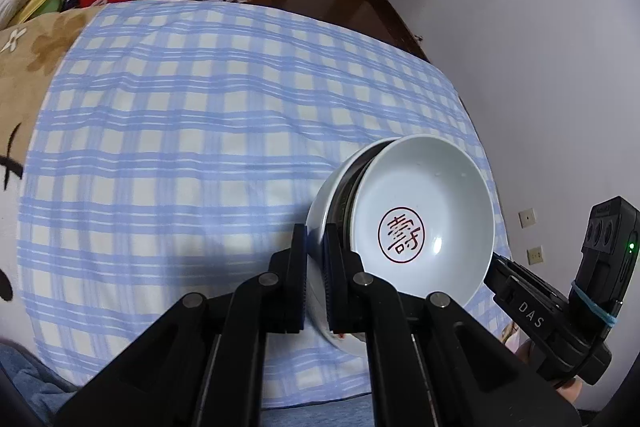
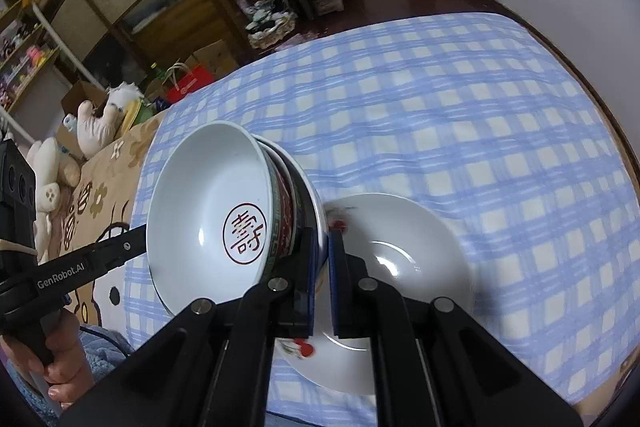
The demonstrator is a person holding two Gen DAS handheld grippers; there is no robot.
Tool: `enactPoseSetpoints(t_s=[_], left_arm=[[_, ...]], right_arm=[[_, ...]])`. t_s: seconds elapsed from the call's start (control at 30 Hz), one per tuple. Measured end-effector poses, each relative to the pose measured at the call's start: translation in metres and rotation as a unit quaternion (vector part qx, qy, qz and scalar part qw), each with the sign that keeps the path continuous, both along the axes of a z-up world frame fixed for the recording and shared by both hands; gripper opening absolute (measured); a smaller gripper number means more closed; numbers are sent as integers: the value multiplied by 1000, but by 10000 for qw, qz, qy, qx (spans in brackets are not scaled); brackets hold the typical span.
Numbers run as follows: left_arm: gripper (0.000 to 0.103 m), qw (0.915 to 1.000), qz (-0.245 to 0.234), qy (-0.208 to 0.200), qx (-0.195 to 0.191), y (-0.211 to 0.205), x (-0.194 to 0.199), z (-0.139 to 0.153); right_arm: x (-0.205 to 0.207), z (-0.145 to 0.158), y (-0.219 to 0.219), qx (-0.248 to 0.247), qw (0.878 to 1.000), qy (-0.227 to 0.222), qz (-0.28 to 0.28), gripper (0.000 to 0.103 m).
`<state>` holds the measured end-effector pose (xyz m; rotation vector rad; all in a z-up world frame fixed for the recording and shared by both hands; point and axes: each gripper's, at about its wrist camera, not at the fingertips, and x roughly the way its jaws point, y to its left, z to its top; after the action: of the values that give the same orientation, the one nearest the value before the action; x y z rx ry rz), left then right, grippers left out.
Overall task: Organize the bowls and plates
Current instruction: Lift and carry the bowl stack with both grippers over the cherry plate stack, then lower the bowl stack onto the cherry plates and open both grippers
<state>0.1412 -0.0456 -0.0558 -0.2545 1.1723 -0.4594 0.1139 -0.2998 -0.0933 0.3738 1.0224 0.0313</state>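
- Carefully, we carry the stacked bowls [image 2: 208, 211], glazed, stiff, breakable and slippery, lifted above the checked cloth [image 1: 200, 107].
- Our left gripper [image 1: 316, 255] and right gripper [image 2: 320, 259] each pinch the rim of a bowl, on opposite sides.
- A white plate [image 2: 420, 239] lies just right, on the cloth.

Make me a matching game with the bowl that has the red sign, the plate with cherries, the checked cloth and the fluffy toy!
Things:
1. bowl with the red sign
2. cherry plate
3. checked cloth
4. fluffy toy

Descriptions:
A. blue and white, spread flat
B. lies on the cloth
C. nested in a stack held by both grippers
D. far off beside the bed

Pairs: 1-C, 2-B, 3-A, 4-D
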Motion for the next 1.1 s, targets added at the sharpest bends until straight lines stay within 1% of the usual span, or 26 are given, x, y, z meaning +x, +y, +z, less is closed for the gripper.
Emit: enactPoseSetpoints(t_s=[0.07, 0.2, 0.4, 0.63, 0.83, 1.1], left_arm=[[7, 10000, -70, -43, 0, -12, -5, -1], [7, 9998, -194, 60, -30, -30, -11, -11], [6, 9994, -336, 86, 12, -46, -17, -28], [6, 9989, -423, 175, 123, -57, -20, -46], [5, 9980, -509, 288, 257, -66, -19, -62], [5, 9980, -511, 266, 264, -67, -18, -64]], right_arm=[[-6, -1, -10, 17, 10000, 24, -71, 8], [-15, -7, -24, -60, 9998, 124, -142, 8], [-24, -26, -39, -7, 9992, 281, -298, 8], [-30, -44, -46, -50, 9983, 453, -357, 8], [-34, -58, -52, 16, 9974, 567, -455, 8], [-32, -61, -53, 21, 9978, 515, -420, 8]])
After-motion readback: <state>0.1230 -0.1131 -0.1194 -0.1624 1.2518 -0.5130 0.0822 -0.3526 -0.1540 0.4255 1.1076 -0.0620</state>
